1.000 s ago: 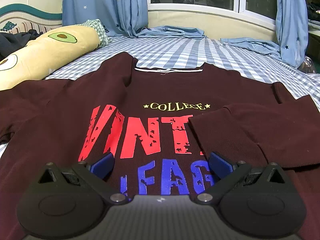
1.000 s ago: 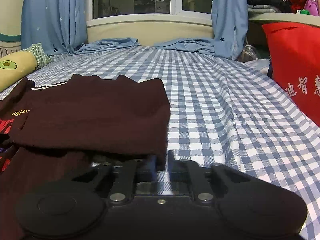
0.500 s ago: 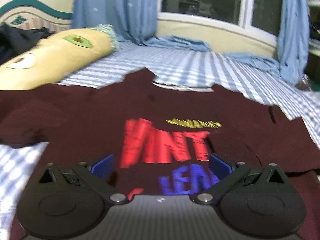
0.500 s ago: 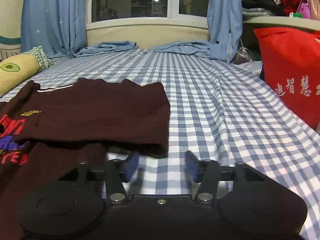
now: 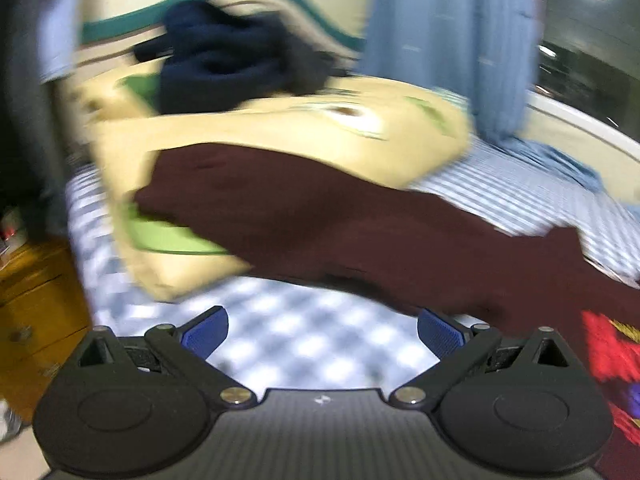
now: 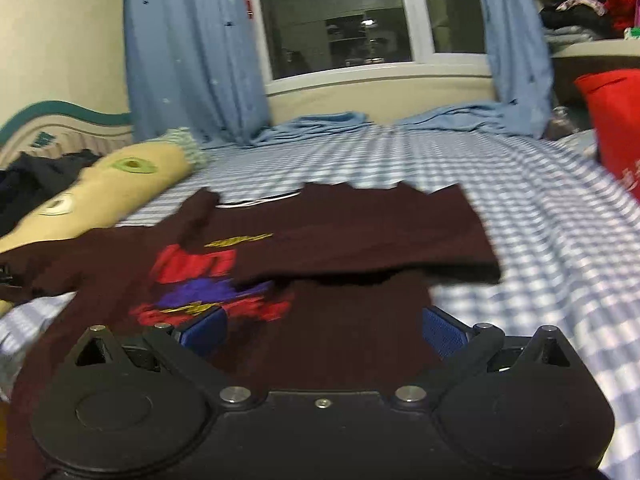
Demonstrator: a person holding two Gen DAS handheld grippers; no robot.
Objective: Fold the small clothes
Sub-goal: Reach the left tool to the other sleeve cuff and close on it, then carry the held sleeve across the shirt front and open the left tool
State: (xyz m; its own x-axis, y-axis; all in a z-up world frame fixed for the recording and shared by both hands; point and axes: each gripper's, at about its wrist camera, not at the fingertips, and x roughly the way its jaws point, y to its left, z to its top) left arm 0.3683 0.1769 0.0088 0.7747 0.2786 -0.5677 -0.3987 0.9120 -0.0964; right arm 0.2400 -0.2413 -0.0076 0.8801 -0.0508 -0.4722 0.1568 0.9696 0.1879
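Observation:
A maroon sweater (image 6: 344,332) with a red and blue print lies flat on the checked bed sheet (image 6: 540,220). Its right sleeve (image 6: 380,236) is folded across the chest. My right gripper (image 6: 323,332) hovers over the lower body of the sweater; its jaws are opening, wide apart, with nothing pressed between the blue pads (image 6: 204,330). The left wrist view is blurred. There the sweater's left sleeve (image 5: 320,216) stretches out over a yellow pillow (image 5: 320,132). My left gripper (image 5: 322,332) stands open above bare sheet (image 5: 300,344), just short of that sleeve.
The avocado-print pillow (image 6: 112,188) lies along the left with dark navy clothes (image 5: 224,64) piled behind it. A wooden cabinet (image 5: 36,300) stands beside the bed's left edge. A red bag (image 6: 616,128) sits at the right. Blue curtains (image 6: 192,60) trail onto the far sheet.
My right gripper went from shut at the folded sleeve's edge to wide open, letting go and drawing back over the sweater. My left gripper swung left from the chest print to the left sleeve.

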